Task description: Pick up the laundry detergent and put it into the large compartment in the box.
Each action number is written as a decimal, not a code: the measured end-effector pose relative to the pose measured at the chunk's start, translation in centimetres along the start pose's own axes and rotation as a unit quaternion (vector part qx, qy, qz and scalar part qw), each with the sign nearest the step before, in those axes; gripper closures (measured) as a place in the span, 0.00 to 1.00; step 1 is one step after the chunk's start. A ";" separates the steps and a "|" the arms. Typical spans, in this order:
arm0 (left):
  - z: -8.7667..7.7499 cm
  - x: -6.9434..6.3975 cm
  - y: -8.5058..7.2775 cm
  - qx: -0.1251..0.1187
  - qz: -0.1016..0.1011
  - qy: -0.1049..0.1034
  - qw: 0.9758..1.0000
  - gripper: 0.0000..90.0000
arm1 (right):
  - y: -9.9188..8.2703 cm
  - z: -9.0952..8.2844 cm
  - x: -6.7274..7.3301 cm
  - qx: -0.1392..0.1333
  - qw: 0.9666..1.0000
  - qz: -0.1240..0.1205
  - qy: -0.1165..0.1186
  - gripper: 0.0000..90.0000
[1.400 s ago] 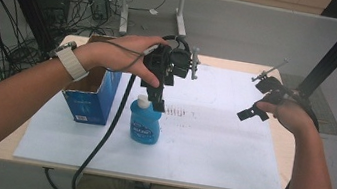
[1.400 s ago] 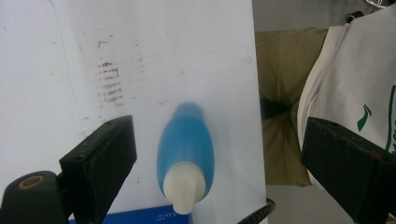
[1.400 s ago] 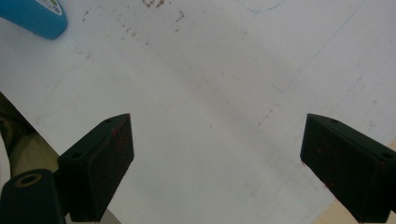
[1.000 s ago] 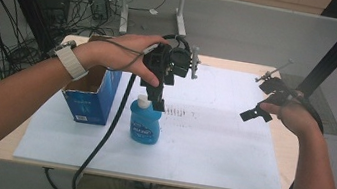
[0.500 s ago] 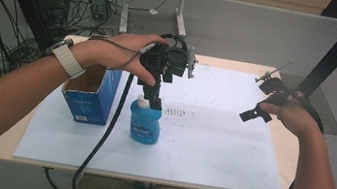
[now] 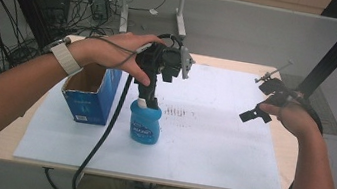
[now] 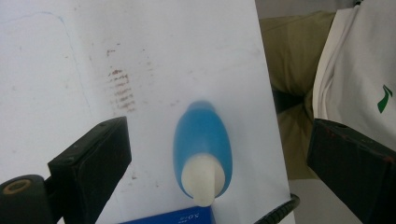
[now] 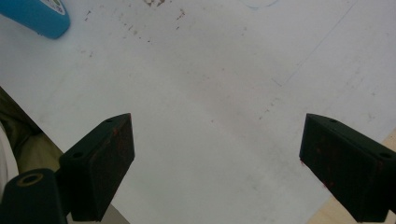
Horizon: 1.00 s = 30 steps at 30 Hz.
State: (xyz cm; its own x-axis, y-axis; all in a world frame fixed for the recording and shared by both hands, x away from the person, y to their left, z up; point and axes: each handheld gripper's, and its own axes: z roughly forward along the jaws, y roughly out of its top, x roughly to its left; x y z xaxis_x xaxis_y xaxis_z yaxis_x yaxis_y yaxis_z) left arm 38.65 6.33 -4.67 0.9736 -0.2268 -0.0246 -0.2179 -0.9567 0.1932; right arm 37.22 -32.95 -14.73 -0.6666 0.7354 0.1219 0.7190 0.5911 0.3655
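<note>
A blue bottle (image 6: 145,124) with a white cap stands upright on the white sheet (image 6: 198,149), near its left middle. My left gripper (image 6: 148,96) points straight down over the cap. Its jaws have just been opening. In the left gripper view the left gripper (image 7: 218,135) is open, and the bottle (image 7: 203,144) sits below between the two jaws, well apart from both pads. My right gripper (image 6: 263,99) hovers over the sheet's right edge. In the right gripper view the right gripper (image 8: 217,140) is open, with only bare sheet between its jaws.
An open blue cardboard box (image 6: 91,93) stands to the left of the bottle, close beside it. Brown smudges (image 6: 181,111) mark the sheet's middle. The left gripper's cable (image 6: 104,135) hangs past the table's front edge. The person's lap shows beyond the sheet's edge (image 7: 299,93).
The left hand has shifted slightly above the bottle, which stays upright in place. The right hand has not moved.
</note>
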 end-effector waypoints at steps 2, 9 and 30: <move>0.0 0.0 -0.1 0.000 0.003 0.000 1.000 0.08 | 0.0 0.0 0.0 0.000 1.000 0.000 0.000 0.11; 0.2 0.2 -0.6 0.002 0.009 0.001 1.000 0.07 | -0.1 0.0 0.0 0.000 1.000 0.001 0.000 0.11; 1.6 0.2 -1.0 0.024 0.020 0.008 0.999 0.07 | 0.0 0.1 0.2 0.000 1.000 0.001 0.000 0.12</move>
State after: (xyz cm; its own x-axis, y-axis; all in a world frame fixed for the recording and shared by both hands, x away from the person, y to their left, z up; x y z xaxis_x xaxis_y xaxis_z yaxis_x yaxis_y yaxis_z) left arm 38.93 6.98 -6.40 0.9649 -0.2624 -0.0022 -0.2593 -0.9546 0.1470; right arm 37.11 -32.75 -14.83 -0.6651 0.7365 0.1232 0.7206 0.5897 0.3648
